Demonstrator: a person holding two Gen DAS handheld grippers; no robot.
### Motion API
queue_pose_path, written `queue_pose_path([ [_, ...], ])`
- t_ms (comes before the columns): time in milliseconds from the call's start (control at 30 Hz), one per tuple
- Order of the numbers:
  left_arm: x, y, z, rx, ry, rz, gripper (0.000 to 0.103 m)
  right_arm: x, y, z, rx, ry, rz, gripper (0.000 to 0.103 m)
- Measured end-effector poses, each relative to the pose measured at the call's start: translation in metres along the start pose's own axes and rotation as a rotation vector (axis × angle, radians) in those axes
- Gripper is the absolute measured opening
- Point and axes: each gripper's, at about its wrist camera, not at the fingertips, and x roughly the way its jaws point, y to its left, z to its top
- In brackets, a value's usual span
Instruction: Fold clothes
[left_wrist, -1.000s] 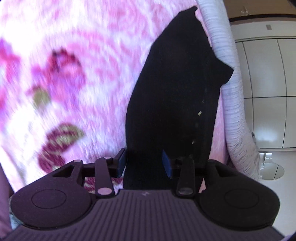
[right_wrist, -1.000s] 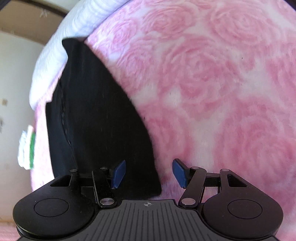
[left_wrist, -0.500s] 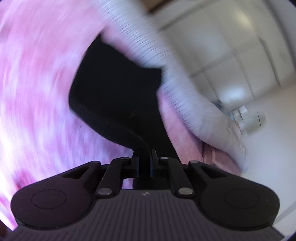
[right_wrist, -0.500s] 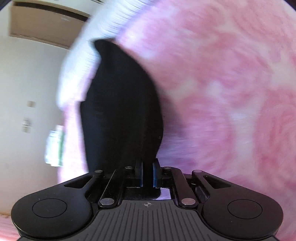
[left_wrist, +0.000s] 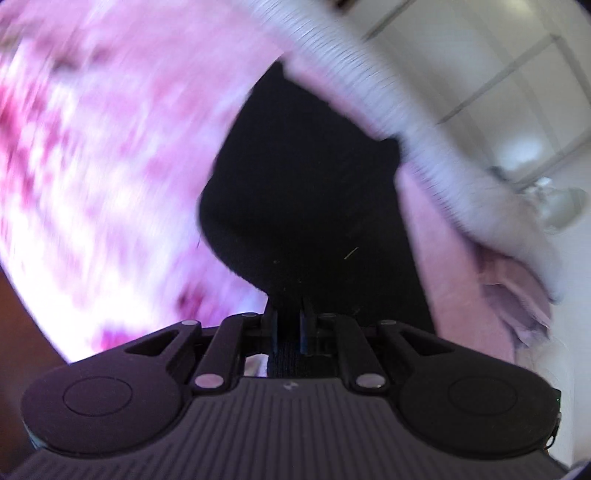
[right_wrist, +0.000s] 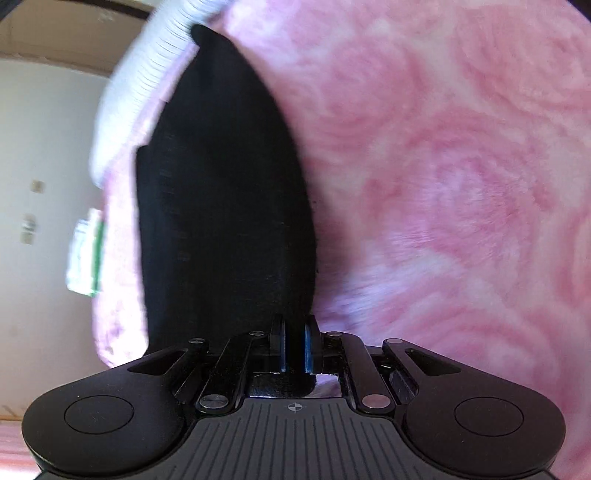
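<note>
We have a black garment (left_wrist: 306, 206) lying on a pink rose-patterned blanket (right_wrist: 461, 166) on a bed, close to the blanket's white ribbed border (left_wrist: 354, 74). In the left wrist view the cloth rises from the claw toward twelve o'clock and the border sweeps from twelve round to three. In the right wrist view the same cloth climbs from six toward eleven o'clock, with pink pile filling everything from one to five

The left claw (left_wrist: 288, 326) is pressed together on the near edge of the garment, dark fabric bunched between its pads. The right claw (right_wrist: 294, 345) likewise pinches that edge, its blue pads (right_wrist: 308, 343) nearly meeting with cloth between them. Both grips look secure, though we cannot tell how many layers each one holds

We judge this to be the carry of a fold: near edge taken, far edge lying flat. To do it well, we keep both claws level with each other so the lifted edge stays straight, and raise just enough that the cloth clears the fuzzy pile, which looks likely to drag. We travel toward the far end at twelve o'clock at matched pace, lay edge onto edge, and only then let go. The far corner sits beside the border, so we avoid overshooting the blanket
</note>
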Motion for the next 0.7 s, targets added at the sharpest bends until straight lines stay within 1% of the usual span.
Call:
queue_pose_path([
  [33, -0.006, 0.001, 0.001, 0.021, -0.013, 0.000, 0.008, -0.001, 0.001, -0.004, -0.011, -0.003, 0.003, 0.007],
  [100, 0.009, 0.026, -0.026, -0.057, 0.070, 0.071, 0.008, 0.008, -0.008, -0.012, -0.004, 0.006, -0.020, 0.007],
  [133, 0.021, 0.040, -0.043, -0.117, 0.142, 0.114, 0.007, 0.017, -0.017, -0.017, 0.020, 0.015, -0.052, 0.008],
  [167, 0.027, 0.047, -0.056, -0.138, 0.170, 0.144, 0.008, 0.023, -0.022, -0.019, 0.033, 0.020, -0.078, 0.008],
  [200, 0.026, 0.047, -0.056, -0.153, 0.164, 0.156, 0.009, 0.026, -0.023, -0.020, 0.037, 0.019, -0.099, 0.008],
  [233, 0.025, 0.047, -0.056, -0.167, 0.157, 0.168, 0.011, 0.026, -0.019, -0.019, 0.014, 0.022, -0.123, 0.008],
  [267, 0.023, 0.047, -0.057, -0.181, 0.151, 0.180, 0.013, 0.024, -0.010, -0.018, -0.033, 0.027, -0.150, 0.010],
  [300, 0.022, 0.047, -0.057, -0.194, 0.147, 0.195, 0.018, 0.023, -0.002, -0.018, -0.087, 0.034, -0.188, 0.011],
  [333, 0.018, 0.043, -0.056, -0.194, 0.164, 0.228, 0.018, 0.022, 0.008, -0.018, -0.148, 0.044, -0.245, 0.018],
  [367, 0.010, 0.040, -0.059, -0.180, 0.183, 0.270, 0.019, 0.020, 0.017, -0.019, -0.203, 0.049, -0.308, 0.028],
  [400, 0.002, 0.037, -0.061, -0.165, 0.202, 0.314, 0.019, 0.018, 0.027, -0.020, -0.253, 0.049, -0.367, 0.031],
  [467, -0.007, 0.023, -0.055, -0.124, 0.253, 0.436, 0.019, 0.011, 0.042, -0.032, -0.341, 0.038, -0.481, 0.034],
  [533, -0.014, 0.000, -0.047, -0.053, 0.316, 0.539, 0.019, 0.013, 0.059, -0.042, -0.436, 0.080, -0.618, 0.034],
  [567, -0.017, -0.017, -0.042, 0.002, 0.335, 0.561, 0.020, 0.014, 0.069, -0.045, -0.472, 0.101, -0.650, 0.034],
  [600, -0.020, -0.033, -0.038, 0.054, 0.350, 0.580, 0.022, 0.014, 0.079, -0.048, -0.498, 0.117, -0.649, 0.034],
  [633, -0.022, -0.050, -0.030, 0.081, 0.340, 0.564, 0.024, 0.015, 0.090, -0.050, -0.525, 0.132, -0.649, 0.034],
  [667, -0.024, -0.067, -0.022, 0.107, 0.330, 0.546, 0.028, 0.011, 0.101, -0.054, -0.548, 0.136, -0.644, 0.034],
  [700, -0.021, -0.085, -0.011, 0.129, 0.321, 0.519, 0.029, 0.005, 0.113, -0.058, -0.567, 0.132, -0.636, 0.034],
])
